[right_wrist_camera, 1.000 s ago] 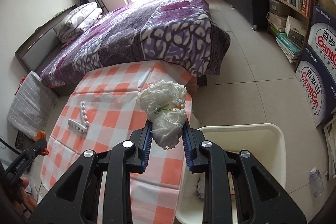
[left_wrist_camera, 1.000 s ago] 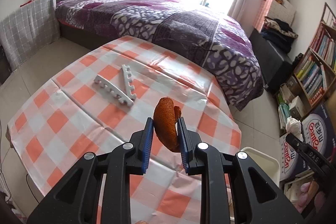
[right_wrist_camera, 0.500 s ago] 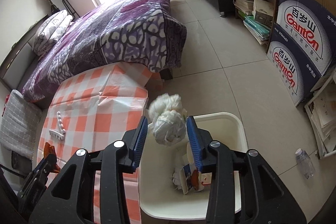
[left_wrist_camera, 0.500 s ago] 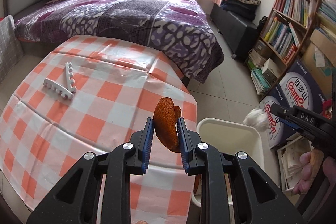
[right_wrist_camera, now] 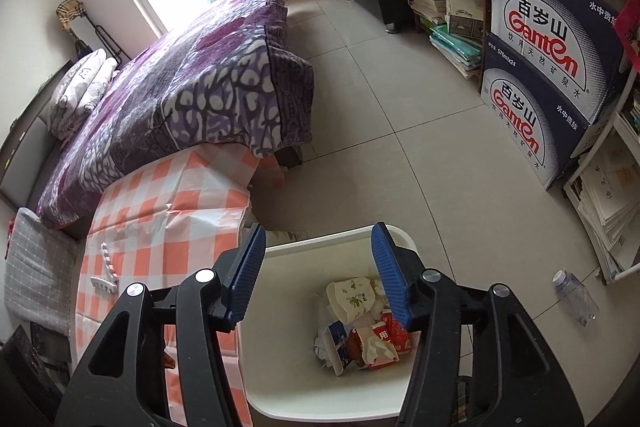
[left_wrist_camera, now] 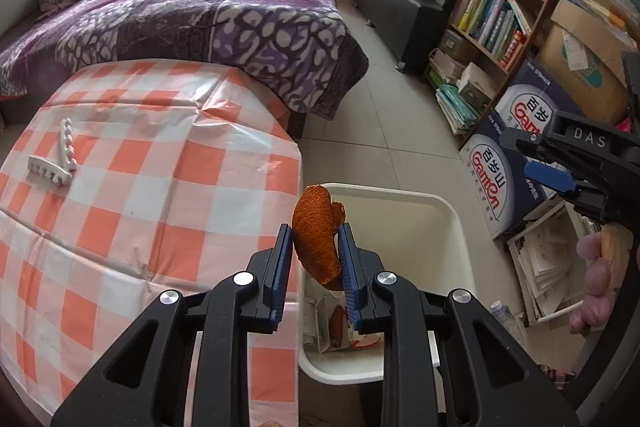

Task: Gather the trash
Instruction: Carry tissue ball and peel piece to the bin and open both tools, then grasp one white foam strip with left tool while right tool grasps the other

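Note:
My left gripper [left_wrist_camera: 314,269] is shut on an orange peel [left_wrist_camera: 318,233] and holds it over the near left edge of the white trash bin [left_wrist_camera: 448,211]. My right gripper [right_wrist_camera: 320,275] is open and empty above the same bin [right_wrist_camera: 320,387]. The bin holds a white paper wad [right_wrist_camera: 352,297] and several wrappers [right_wrist_camera: 376,343]. The right gripper also shows at the right of the left wrist view [left_wrist_camera: 560,163].
The table with an orange checked cloth [left_wrist_camera: 140,187] stands left of the bin, with a white comb-like plastic piece [left_wrist_camera: 56,159] on it. A purple bed [left_wrist_camera: 180,15] lies behind. Water boxes [right_wrist_camera: 548,67], bookshelves and a plastic bottle [right_wrist_camera: 576,297] line the right.
My right gripper opened and dropped the white paper wad into the bin. My left gripper carried the orange peel right, from over the table to over the bin's edge.

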